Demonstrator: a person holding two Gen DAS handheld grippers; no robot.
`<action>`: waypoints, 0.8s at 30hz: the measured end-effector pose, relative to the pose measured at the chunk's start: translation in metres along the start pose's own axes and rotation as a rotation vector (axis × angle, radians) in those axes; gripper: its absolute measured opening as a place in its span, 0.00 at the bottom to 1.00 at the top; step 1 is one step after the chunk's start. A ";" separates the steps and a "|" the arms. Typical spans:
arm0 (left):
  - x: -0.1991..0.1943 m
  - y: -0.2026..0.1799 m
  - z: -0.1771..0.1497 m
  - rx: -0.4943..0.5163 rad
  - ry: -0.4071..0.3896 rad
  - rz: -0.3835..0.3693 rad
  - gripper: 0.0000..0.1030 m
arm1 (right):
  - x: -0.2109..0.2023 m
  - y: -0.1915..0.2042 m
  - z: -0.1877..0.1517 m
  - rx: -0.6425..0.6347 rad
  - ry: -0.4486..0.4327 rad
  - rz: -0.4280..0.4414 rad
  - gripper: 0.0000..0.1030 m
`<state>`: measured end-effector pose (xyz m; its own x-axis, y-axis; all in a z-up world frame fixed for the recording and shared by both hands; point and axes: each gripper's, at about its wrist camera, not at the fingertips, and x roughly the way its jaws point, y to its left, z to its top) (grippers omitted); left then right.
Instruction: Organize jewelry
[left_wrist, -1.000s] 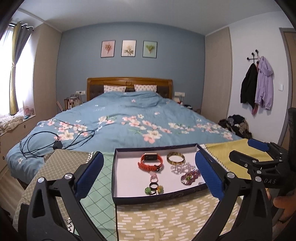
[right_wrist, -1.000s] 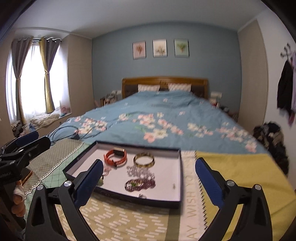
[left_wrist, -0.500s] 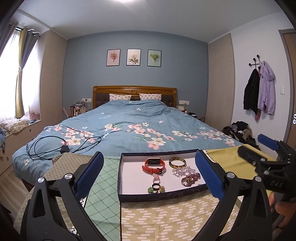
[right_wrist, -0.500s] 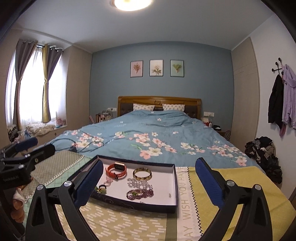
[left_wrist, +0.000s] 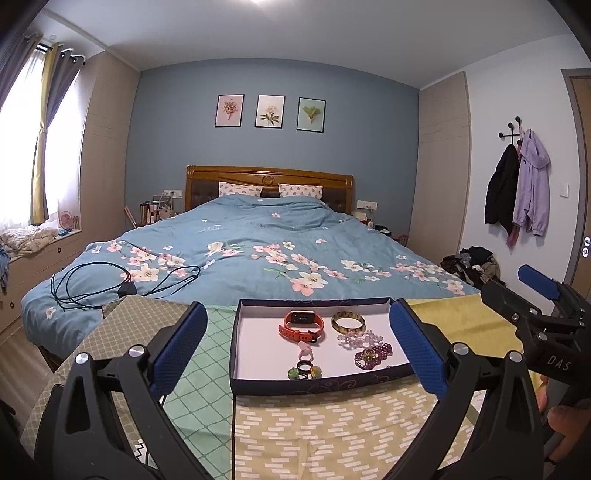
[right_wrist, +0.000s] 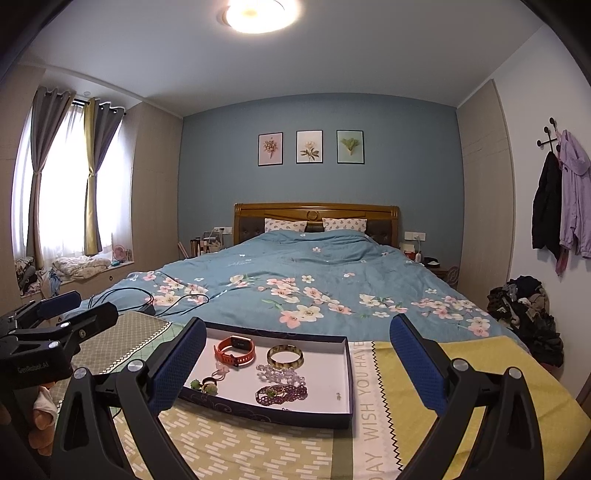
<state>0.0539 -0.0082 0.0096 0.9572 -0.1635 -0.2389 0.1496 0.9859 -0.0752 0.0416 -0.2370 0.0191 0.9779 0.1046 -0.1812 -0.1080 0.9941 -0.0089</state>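
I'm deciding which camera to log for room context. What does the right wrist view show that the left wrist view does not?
Only the right wrist view shows the lit ceiling lamp, the printed lettering on the yellow cloth and the left gripper at its left edge. Only the left wrist view shows the door handle and the right gripper at its right edge. Both show the jewelry tray with the orange watch, the bangle, the bed and the three framed prints.
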 end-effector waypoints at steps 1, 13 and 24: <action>-0.001 -0.001 0.000 0.002 -0.001 0.002 0.94 | 0.000 0.000 0.000 0.002 0.002 0.001 0.93; -0.003 -0.010 -0.001 0.017 -0.008 0.000 0.94 | -0.002 -0.001 -0.002 0.009 0.003 0.004 0.93; -0.002 -0.012 -0.002 0.013 -0.008 0.000 0.94 | -0.001 -0.001 -0.002 0.014 0.006 0.004 0.93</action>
<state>0.0499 -0.0200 0.0092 0.9592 -0.1636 -0.2307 0.1531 0.9862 -0.0631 0.0403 -0.2384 0.0172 0.9763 0.1087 -0.1871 -0.1096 0.9940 0.0058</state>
